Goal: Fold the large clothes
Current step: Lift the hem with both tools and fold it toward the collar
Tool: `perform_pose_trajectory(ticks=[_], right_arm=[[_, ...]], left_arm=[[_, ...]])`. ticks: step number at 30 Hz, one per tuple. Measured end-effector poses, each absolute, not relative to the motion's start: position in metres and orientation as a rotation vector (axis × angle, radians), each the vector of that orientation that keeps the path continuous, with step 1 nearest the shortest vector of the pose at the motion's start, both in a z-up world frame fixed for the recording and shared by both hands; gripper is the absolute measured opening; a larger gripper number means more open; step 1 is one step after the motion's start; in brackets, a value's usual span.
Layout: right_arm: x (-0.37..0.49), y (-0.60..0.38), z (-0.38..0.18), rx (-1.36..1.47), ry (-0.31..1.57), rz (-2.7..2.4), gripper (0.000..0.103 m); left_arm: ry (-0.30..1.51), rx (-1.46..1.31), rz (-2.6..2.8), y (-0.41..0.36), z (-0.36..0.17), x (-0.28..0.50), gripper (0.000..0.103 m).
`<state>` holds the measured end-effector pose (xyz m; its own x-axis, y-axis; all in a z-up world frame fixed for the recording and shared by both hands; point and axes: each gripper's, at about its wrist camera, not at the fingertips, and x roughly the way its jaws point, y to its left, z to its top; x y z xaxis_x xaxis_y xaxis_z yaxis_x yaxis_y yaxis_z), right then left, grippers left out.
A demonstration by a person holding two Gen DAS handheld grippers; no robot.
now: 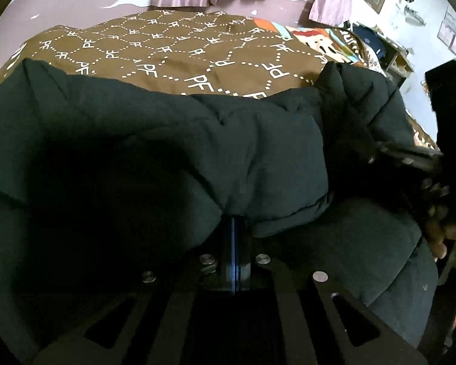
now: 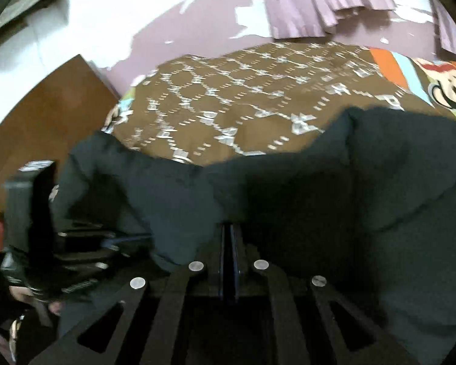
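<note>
A brown patterned bedspread (image 1: pixel 173 51) fills the upper middle of both views. A dark puffy jacket (image 1: pixel 155 158) lies on it, spread across the centre and lower frame. The left gripper (image 1: pixel 234 228) is clamped on a jacket fold at lower centre; the right gripper (image 2: pixel 229 234) likewise pinches jacket fabric.

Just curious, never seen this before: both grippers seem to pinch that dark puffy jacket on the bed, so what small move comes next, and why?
Probably carry the pinched edge forward: both the left gripper and right gripper are shut on the jacket, with brown bedspread bare beyond.
</note>
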<state>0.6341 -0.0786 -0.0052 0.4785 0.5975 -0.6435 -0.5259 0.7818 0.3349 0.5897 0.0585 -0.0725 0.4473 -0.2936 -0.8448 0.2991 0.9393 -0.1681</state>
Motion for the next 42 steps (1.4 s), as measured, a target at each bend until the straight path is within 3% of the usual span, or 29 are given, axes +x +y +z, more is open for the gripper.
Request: perform_pose_trajectory(ticks=[9, 22, 25, 27, 29, 31, 32, 34, 36, 42], right_arm=[[0.658, -0.055, -0.049, 0.074, 0.996, 0.667, 0.000], [0.636, -0.089, -0.035, 0.249, 0.873, 0.667, 0.003], [0.625, -0.092, -0.022, 0.222, 0.828, 0.646, 0.017], [0.613, -0.097, -0.016, 0.196, 0.785, 0.627, 0.034], [0.605, -0.099, -0.010, 0.168, 0.760, 0.608, 0.038], [0.599, -0.102, -0.004, 0.145, 0.740, 0.588, 0.038], [0.596, -0.104, -0.001, 0.141, 0.729, 0.579, 0.039], [0.590, -0.109, 0.005, 0.142, 0.714, 0.564, 0.042], [0.584, -0.114, 0.011, 0.145, 0.699, 0.548, 0.054], [0.559, -0.123, 0.034, 0.139, 0.661, 0.531, 0.078]], left_arm=[[1.058, 0.006, -0.364, 0.061, -0.077, 0.586, 0.001], [1.035, -0.020, -0.346, 0.061, -0.066, 0.580, 0.001], [1.035, -0.063, -0.323, 0.064, -0.058, 0.574, 0.003], [1.021, -0.074, -0.310, 0.064, -0.052, 0.569, 0.006], [1.002, -0.093, -0.306, 0.064, -0.045, 0.562, 0.015], [0.973, -0.115, -0.308, 0.064, -0.036, 0.554, 0.039], [0.954, -0.119, -0.302, 0.063, -0.031, 0.549, 0.044], [0.934, -0.106, -0.279, 0.061, -0.023, 0.542, 0.047], [0.925, -0.089, -0.243, 0.060, -0.016, 0.535, 0.048], [0.887, -0.155, -0.169, 0.073, 0.009, 0.509, 0.069]])
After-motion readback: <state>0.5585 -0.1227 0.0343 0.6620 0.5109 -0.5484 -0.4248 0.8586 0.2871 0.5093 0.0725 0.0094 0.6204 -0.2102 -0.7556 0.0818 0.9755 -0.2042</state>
